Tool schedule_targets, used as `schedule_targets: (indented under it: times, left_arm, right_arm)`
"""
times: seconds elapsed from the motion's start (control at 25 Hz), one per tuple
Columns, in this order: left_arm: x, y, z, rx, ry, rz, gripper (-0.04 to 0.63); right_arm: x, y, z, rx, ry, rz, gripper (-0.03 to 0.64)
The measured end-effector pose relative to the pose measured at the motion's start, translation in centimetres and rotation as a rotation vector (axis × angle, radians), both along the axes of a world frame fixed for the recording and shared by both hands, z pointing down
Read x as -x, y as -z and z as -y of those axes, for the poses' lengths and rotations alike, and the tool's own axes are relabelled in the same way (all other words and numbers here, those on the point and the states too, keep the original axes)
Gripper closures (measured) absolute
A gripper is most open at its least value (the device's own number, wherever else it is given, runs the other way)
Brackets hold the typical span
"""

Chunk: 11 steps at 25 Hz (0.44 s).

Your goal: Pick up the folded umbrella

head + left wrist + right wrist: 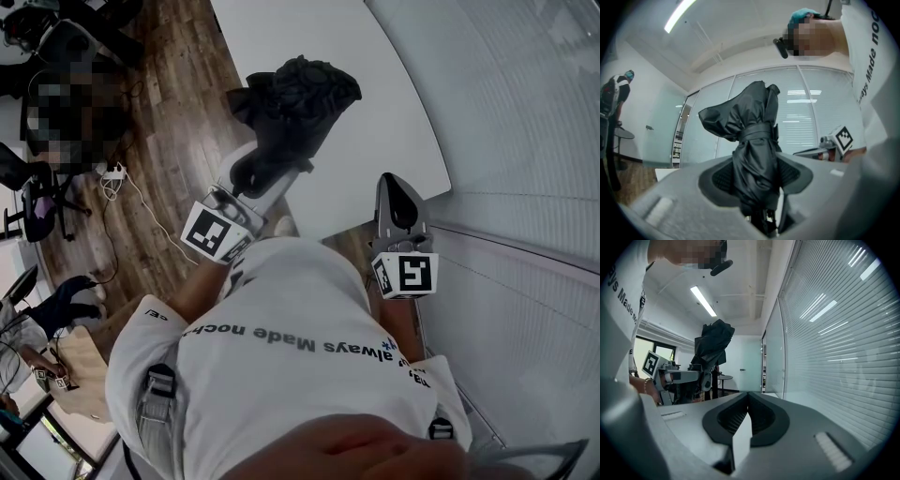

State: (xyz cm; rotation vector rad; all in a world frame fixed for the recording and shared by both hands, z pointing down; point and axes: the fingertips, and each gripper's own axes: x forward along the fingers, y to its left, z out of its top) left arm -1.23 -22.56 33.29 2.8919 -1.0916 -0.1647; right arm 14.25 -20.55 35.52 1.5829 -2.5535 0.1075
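Note:
The folded black umbrella [300,103] is held in the air over the white table [375,56], its strap wrapped round the bunched fabric. My left gripper [255,171] is shut on its lower end. In the left gripper view the umbrella [754,136] stands upright between the jaws of the left gripper [757,185], with both pads pressed on the fabric. My right gripper [397,190] hovers by the table's near edge, shut with nothing in it. The right gripper view shows the right gripper [748,397] with its jaws together, and the umbrella [712,345] off to the left.
Window blinds [525,141] run along the right side. A wooden floor [159,122] lies left of the table, with a cable and power strip [114,174] on it. An office chair [37,192] and a seated person are at the far left.

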Motion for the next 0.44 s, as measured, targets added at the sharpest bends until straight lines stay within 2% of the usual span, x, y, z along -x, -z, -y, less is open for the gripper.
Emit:
schedule_targets:
  times: [0.44]
  left_arm:
    - [0.08,-0.67,-0.09,0.014,0.001,0.009,0.379]
  right_arm:
    - [0.2,-0.47,-0.38,-0.001,0.007,-0.005,0.615]
